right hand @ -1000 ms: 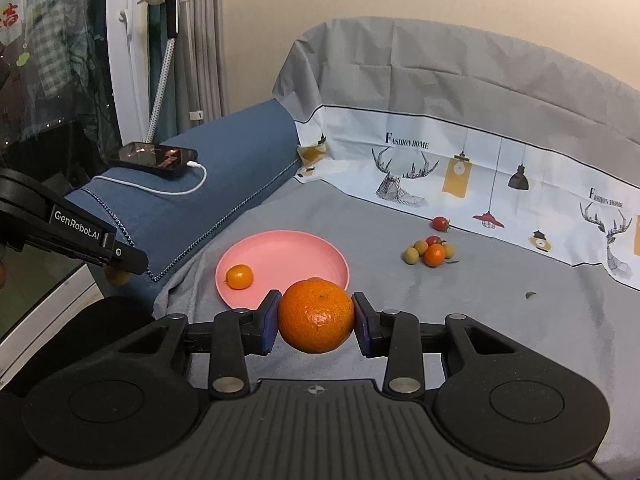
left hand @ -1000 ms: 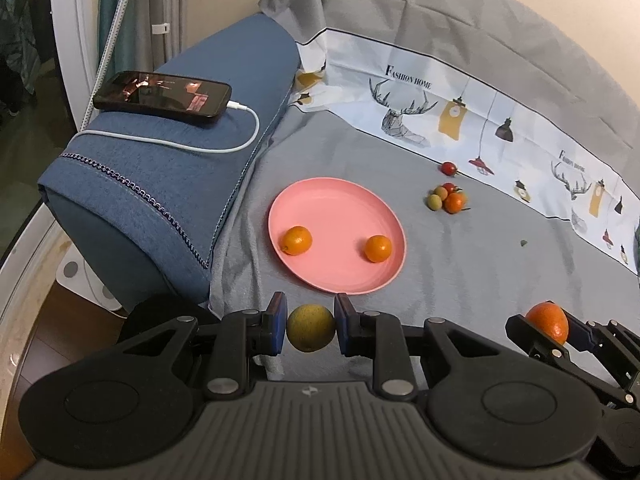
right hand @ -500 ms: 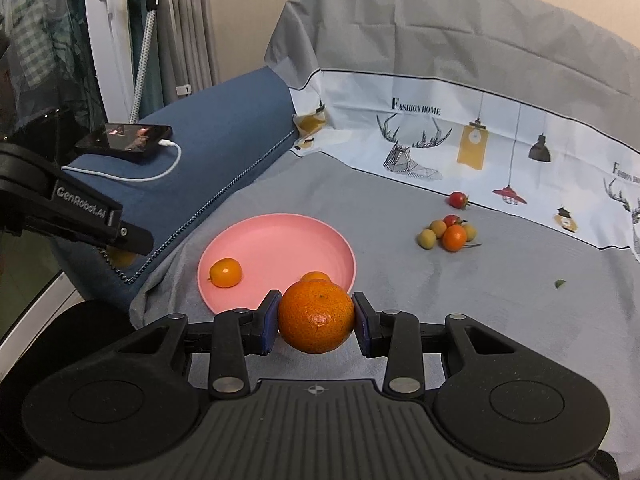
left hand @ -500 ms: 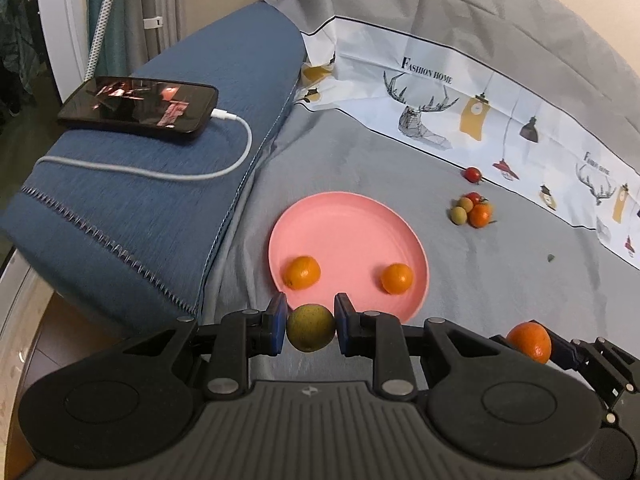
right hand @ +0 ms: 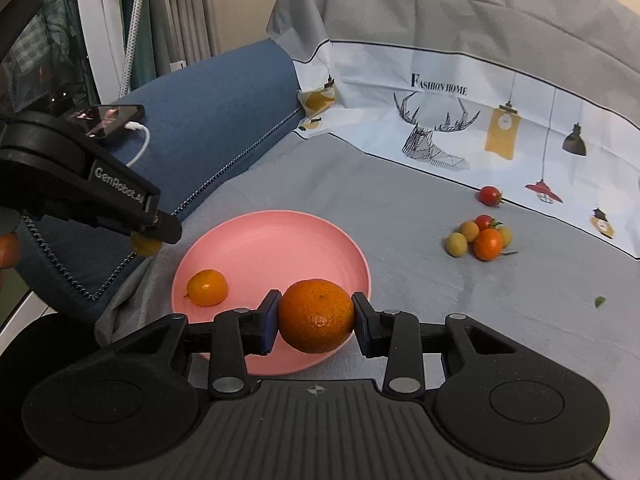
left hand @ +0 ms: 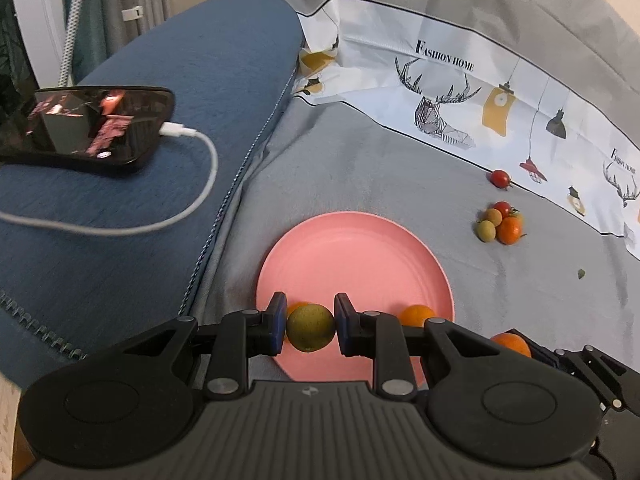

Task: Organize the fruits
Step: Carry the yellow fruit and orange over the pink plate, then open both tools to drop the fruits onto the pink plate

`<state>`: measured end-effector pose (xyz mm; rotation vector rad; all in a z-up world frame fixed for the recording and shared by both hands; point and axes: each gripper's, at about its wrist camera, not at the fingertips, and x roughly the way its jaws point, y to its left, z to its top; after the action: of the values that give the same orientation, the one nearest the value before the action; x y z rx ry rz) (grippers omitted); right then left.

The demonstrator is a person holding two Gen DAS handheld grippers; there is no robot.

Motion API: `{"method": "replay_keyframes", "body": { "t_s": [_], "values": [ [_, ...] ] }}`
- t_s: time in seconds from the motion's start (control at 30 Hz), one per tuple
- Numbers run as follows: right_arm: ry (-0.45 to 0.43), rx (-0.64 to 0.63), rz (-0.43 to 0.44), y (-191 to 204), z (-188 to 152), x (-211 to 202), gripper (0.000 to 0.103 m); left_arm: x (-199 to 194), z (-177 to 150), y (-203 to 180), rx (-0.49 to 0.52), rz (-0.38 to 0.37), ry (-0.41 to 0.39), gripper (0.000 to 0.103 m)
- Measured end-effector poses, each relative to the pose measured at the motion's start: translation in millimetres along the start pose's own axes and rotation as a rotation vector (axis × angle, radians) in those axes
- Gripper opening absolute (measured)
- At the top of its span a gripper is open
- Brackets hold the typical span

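I have both tools loaded: the left gripper (left hand: pixel 310 327) is clenched on a small, dull yellow-green fruit (left hand: pixel 311 328), and the right gripper (right hand: pixel 315 316) clamps a pebbly-skinned mandarin (right hand: pixel 316 315), each over the near edge of the pink plate (left hand: pixel 352 256). To do this well, I judge I should lower each until the fruit nearly touches the smooth, shallow plate before letting go, since round fruit rolls. I'd aim clear of the two small oranges lying there. A cluster of small fruits (right hand: pixel 480 238) waits on the wrinkled grey sheet (right hand: pixel 420 208), toward its far patterned edge.
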<state>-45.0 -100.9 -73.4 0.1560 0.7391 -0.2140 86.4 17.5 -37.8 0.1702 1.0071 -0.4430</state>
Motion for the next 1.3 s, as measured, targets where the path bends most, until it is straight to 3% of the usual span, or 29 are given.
{"method": "replay_keyframes", "body": {
  "t_s": [0.43,1.0,1.03,1.07,1.1,1.13,1.2,1.3],
  "values": [
    [0.051,-0.039,0.030,5.9,2.5,45.5,0.039,53.6,14.2,-7.8,0.031,0.020,0.049,0.028],
    [0.061,-0.108,0.034,13.4,9.3,75.2,0.039,87.4,21.3,-11.8,0.088,0.064,0.064,0.030],
    [0.058,-0.117,0.035,13.7,9.8,76.2,0.040,87.2,21.9,-11.6,0.092,0.060,0.057,0.042],
    [0.054,-0.130,0.040,14.9,10.3,76.8,0.040,86.0,22.5,-11.4,0.097,0.051,0.052,0.070],
    [0.046,-0.143,0.047,15.9,10.6,76.3,0.044,84.0,23.1,-11.0,0.098,0.044,0.044,0.086],
    [0.036,-0.157,0.056,16.5,11.0,75.0,0.057,80.2,23.0,-9.9,0.091,0.047,0.027,0.103],
    [0.016,-0.181,0.071,18.1,10.1,69.2,0.073,70.4,19.7,-8.3,0.089,0.049,-0.018,0.103],
    [0.021,-0.204,0.080,20.5,6.7,58.9,0.081,61.0,11.8,-9.5,0.128,0.057,-0.002,0.103]
  ]
}}
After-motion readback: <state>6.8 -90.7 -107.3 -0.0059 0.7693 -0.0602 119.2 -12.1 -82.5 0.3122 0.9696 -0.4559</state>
